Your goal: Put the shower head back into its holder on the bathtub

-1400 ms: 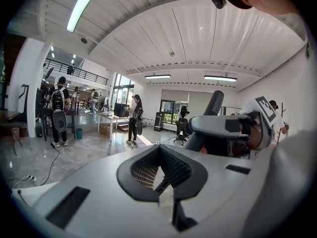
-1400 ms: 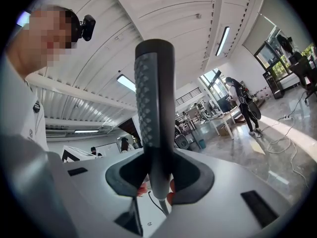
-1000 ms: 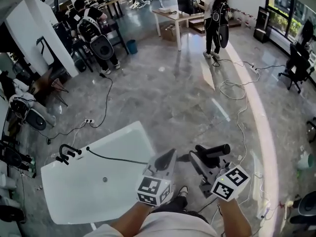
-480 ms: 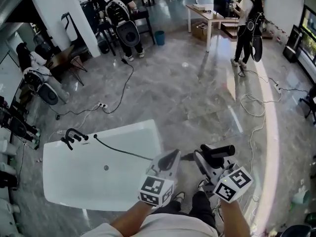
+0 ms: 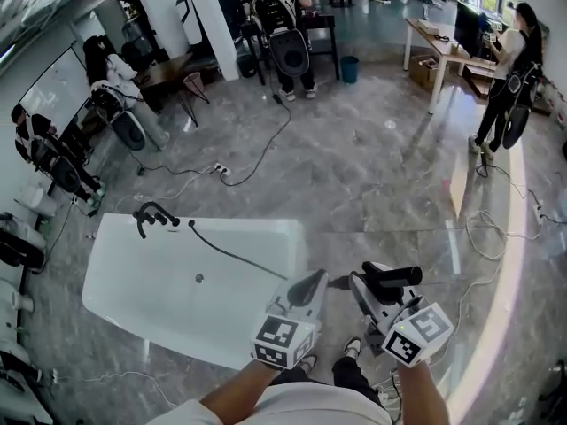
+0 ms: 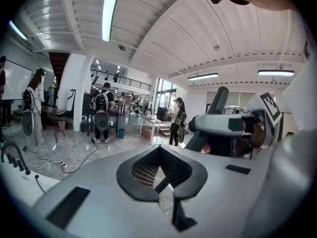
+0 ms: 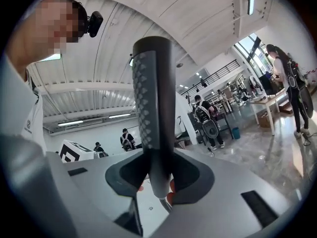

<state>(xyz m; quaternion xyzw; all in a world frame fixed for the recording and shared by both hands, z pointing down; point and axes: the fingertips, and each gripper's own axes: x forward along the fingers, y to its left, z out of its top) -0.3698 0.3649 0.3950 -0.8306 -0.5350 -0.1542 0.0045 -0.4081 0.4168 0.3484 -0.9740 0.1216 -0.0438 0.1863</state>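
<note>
The white bathtub lies at the lower left of the head view, with a black faucet and holder at its far corner. A black hose runs from there across the tub toward my grippers. My right gripper is shut on the black shower head, whose textured handle stands upright between the jaws in the right gripper view. My left gripper is shut and empty, held over the tub's near right corner, beside the right one. The left gripper view shows the tub rim and faucet at its far left.
Cables trail over the grey marble floor beyond the tub. People with backpack rigs stand at the back and right, near tables. More equipment lines the left wall. My shoe shows below the grippers.
The view has swung left across the room, with both grippers carried along. The tub now sits higher and further right in the head view. The shower head stays in the right gripper.
</note>
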